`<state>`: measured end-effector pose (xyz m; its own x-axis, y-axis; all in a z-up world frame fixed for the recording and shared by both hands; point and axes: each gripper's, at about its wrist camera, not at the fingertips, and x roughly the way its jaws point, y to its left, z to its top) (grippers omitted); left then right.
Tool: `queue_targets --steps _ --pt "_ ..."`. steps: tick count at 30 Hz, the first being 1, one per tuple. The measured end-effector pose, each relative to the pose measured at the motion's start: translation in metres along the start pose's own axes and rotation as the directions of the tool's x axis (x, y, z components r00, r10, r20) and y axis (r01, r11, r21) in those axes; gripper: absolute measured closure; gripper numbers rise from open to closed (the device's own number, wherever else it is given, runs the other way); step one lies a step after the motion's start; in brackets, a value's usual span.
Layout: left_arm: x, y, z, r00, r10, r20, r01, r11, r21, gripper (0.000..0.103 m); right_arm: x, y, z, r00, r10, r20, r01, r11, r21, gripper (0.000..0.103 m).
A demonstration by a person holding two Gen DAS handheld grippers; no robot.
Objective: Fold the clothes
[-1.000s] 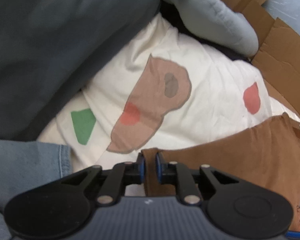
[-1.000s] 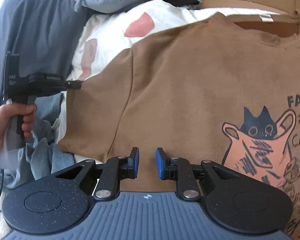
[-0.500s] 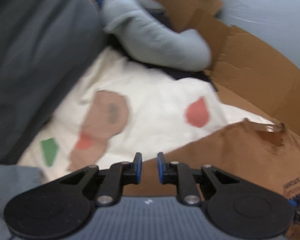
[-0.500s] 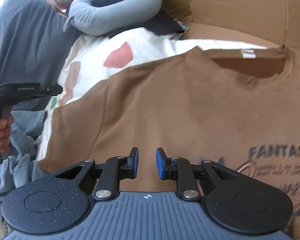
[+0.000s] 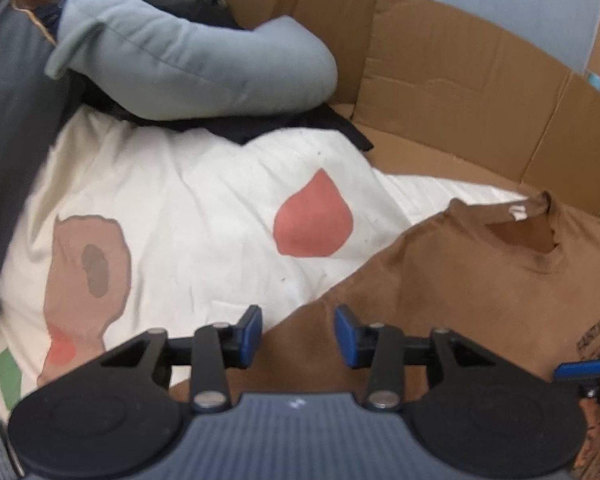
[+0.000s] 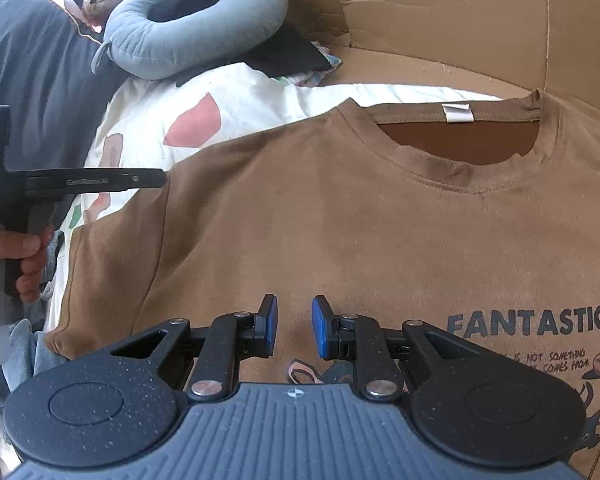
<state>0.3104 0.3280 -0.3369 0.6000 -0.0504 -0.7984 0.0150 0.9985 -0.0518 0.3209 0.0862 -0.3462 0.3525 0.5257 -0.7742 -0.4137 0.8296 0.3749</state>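
Jaws on your left gripper point(image 5: 298, 334) have just been opening and now stand parted with nothing pinched, poised over the shoulder edge of the brown cotton T-shirt with the cat print point(image 6: 340, 220), which lies flat on the white patterned bedspread point(image 5: 204, 200), collar away from you, long axis running toward you; your right gripper point(image 6: 292, 328) hovers over the chest, jaws narrowly apart, empty, so the left is nearer the sleeve
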Motion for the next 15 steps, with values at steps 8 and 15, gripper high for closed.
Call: queue_targets --steps 8,15 --pt "0.004 0.008 -0.001 1.0 0.029 0.0 -0.029 1.0 0.01 0.1 0.007 0.001 0.0 1.0 0.001 -0.01 -0.001 1.0 -0.011 0.083" --pt "0.003 0.015 -0.005 0.998 0.054 0.019 -0.054 0.999 0.001 0.101 0.015 -0.001 0.01 1.0 -0.009 -0.006 0.008 1.0 -0.026 0.083"
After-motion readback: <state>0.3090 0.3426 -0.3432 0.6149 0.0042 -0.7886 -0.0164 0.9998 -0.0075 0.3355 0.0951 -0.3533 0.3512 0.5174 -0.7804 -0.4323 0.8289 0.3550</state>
